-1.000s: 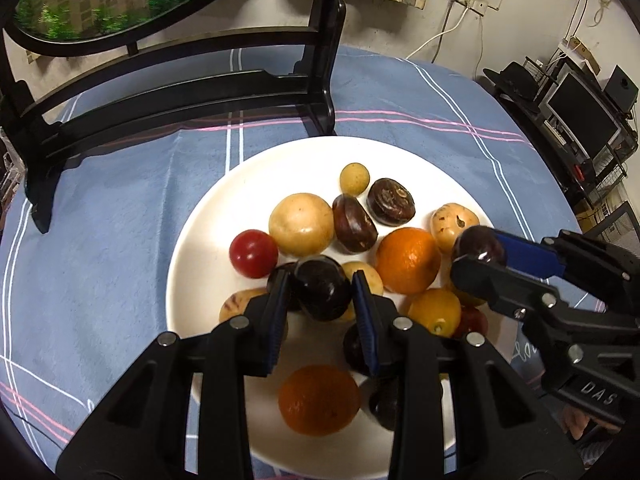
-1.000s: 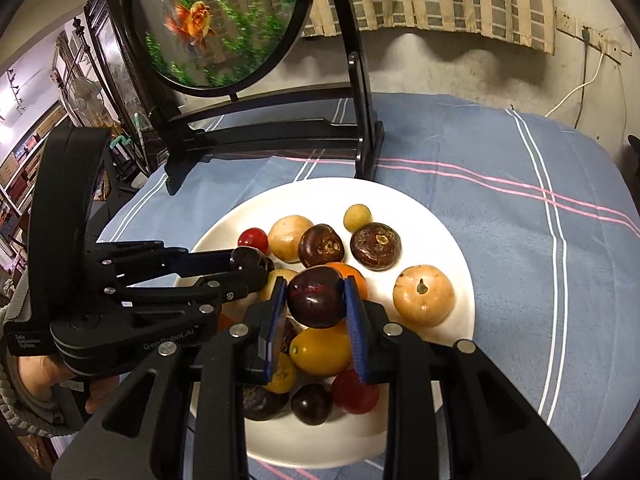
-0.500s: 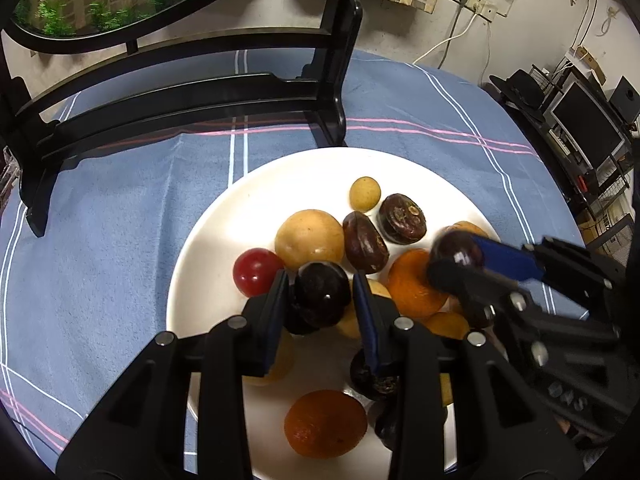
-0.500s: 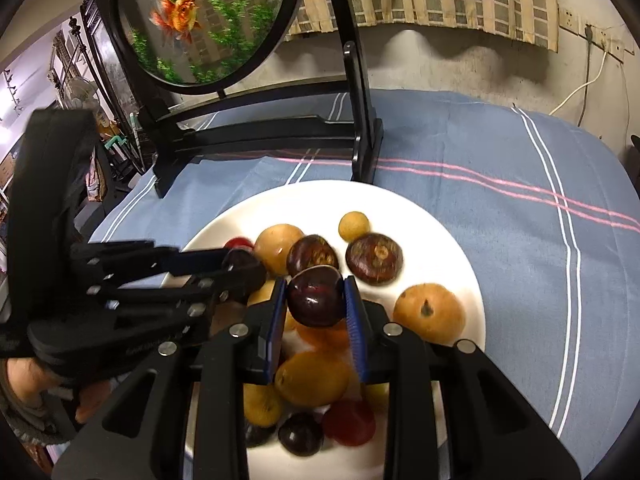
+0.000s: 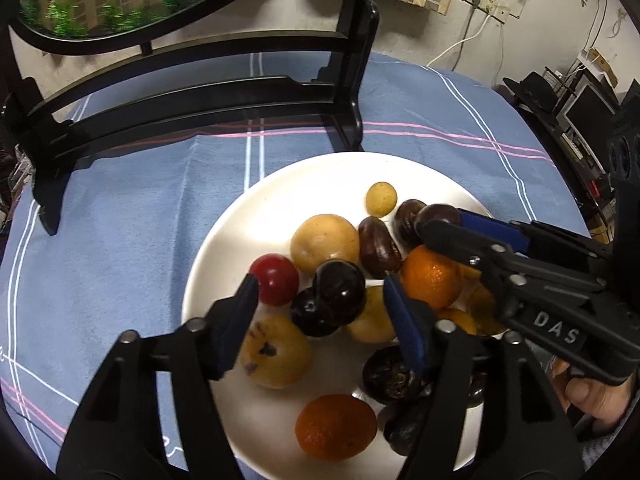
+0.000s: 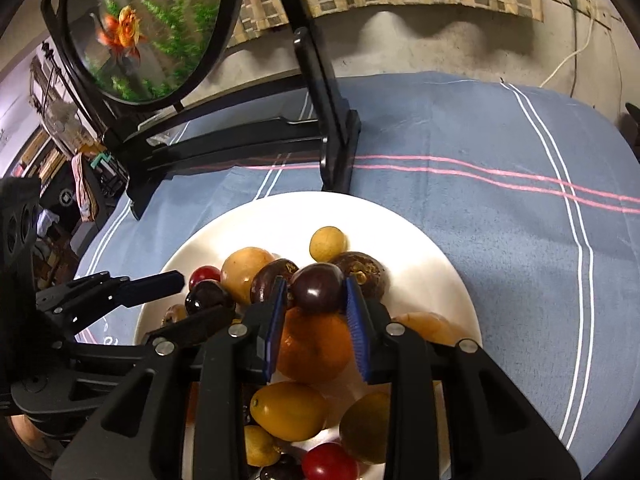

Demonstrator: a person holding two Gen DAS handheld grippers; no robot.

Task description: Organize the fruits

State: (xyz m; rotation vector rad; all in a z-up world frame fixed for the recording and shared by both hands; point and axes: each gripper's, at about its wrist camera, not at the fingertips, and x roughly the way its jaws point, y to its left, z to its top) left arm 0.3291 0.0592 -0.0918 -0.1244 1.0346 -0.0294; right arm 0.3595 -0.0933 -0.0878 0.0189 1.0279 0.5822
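A white plate [image 5: 248, 240] holds a pile of mixed fruit. My left gripper [image 5: 320, 312] hangs low over the plate's middle with its jaws opening. A dark plum [image 5: 340, 288] lies between them on another dark plum, and neither pad touches it. A red cherry tomato [image 5: 276, 284] sits just to its left. My right gripper [image 6: 315, 300] holds a second dark plum [image 6: 318, 288] at its fingertips, low over an orange [image 6: 312, 344] and brown fruits. Its jaws are starting to open, but the pads still touch the plum's sides. From the left wrist, the right gripper [image 5: 440, 218] reaches in from the right.
A black stand [image 5: 352, 80] carrying a round fish tank [image 6: 148, 28] rises just behind the plate [image 6: 420, 248] on the blue striped cloth [image 6: 500, 240]. A person's hand [image 5: 592, 392] grips the right tool. Shelves and screens crowd the far right.
My left jaws have spread and let go of the dark plum, which now rests on the pile. The right gripper has carried its plum lower and further over the plate.
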